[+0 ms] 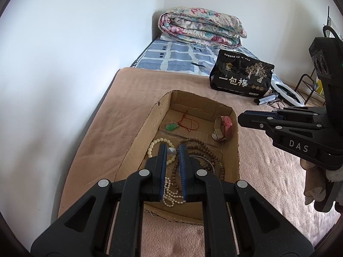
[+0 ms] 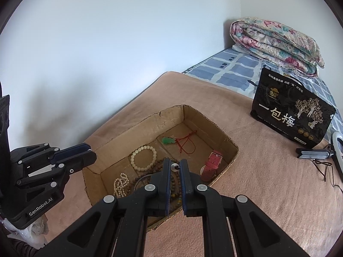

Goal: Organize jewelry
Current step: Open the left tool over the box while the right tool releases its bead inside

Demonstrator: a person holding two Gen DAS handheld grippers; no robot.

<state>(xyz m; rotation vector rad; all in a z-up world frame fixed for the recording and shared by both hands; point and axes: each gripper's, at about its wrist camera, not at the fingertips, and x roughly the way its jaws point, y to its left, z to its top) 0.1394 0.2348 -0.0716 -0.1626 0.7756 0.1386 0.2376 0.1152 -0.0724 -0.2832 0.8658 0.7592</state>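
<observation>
Left gripper (image 1: 173, 150): poised over the near end of the cardboard box (image 1: 234, 141), jaws nearly closed, gripping nothing.
Right gripper (image 2: 175, 163): clenched and empty, above the box's near right side.
Near end of box: pearl string (image 2: 120, 184), brown bead necklace (image 1: 206, 150), cream bead bracelet (image 2: 143, 157).
Far end: pink-strapped watch (image 2: 211, 166) at right, green pendant on red cord (image 2: 168, 140) at left.
Beyond, on the tan blanket (image 1: 263, 167): black bag (image 2: 293, 115).

The brown bead necklace (image 2: 159, 167) is partly hidden behind the right gripper (image 2: 175, 167), and the ring light (image 2: 338, 141) is cut off.
</observation>
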